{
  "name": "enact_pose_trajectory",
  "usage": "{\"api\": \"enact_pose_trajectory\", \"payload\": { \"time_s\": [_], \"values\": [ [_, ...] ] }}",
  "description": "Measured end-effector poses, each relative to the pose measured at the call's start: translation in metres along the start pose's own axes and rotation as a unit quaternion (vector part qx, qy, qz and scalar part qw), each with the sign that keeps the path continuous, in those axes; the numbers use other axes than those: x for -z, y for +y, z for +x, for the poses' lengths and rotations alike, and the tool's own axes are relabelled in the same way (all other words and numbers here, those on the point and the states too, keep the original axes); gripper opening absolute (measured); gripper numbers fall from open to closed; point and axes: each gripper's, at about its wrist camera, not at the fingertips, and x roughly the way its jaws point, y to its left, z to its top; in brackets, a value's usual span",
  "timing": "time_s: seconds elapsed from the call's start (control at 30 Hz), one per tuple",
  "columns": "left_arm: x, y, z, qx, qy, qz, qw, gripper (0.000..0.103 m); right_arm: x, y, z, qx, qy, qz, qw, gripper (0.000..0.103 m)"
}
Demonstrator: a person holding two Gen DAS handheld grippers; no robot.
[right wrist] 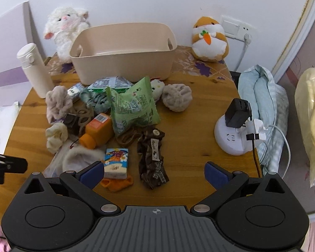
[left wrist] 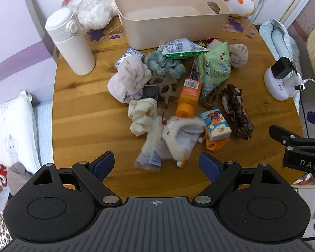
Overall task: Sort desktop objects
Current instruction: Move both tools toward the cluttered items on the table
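A beige bin (right wrist: 121, 63) stands empty and upright at the desk's far edge. Before it, mid-desk, lies a jumbled heap: a green snack bag (right wrist: 134, 107) leaning against an orange bottle (right wrist: 98, 130) lying on its side, a grey scrunchie (right wrist: 177, 97), a brown bow (right wrist: 152, 157), a tissue pack (right wrist: 115, 162) and a white plush toy (left wrist: 178, 138) toward the near edge.

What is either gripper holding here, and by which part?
Nothing is held. The left gripper and the right gripper both stand open above the table, with no item pressed between their pads.
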Motion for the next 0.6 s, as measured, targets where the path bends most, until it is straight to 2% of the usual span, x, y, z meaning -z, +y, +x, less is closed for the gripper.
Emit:
{"api": "enact_pose_trajectory", "payload": {
  "time_s": [0.17, 0.33, 0.6],
  "values": [
    [-0.013, 0.01, 0.015, -0.005, 0.007, -0.015, 0.9999, 0.089, -0.005, 0.003, 0.02, 0.002, 0.019, 0.003, 1.0, 0.103],
    [-0.025, 0.014, 0.034, 0.002, 0.021, -0.037, 0.9991, 0.089, -0.01, 0.004, 0.043, -0.019, 0.029, -0.03, 0.999, 0.103],
    [-0.04, 0.021, 0.057, -0.02, 0.018, -0.093, 0.9953, 0.089, -0.022, 0.0, 0.082, -0.035, 0.057, -0.077, 0.995, 0.103]
  ]
}}
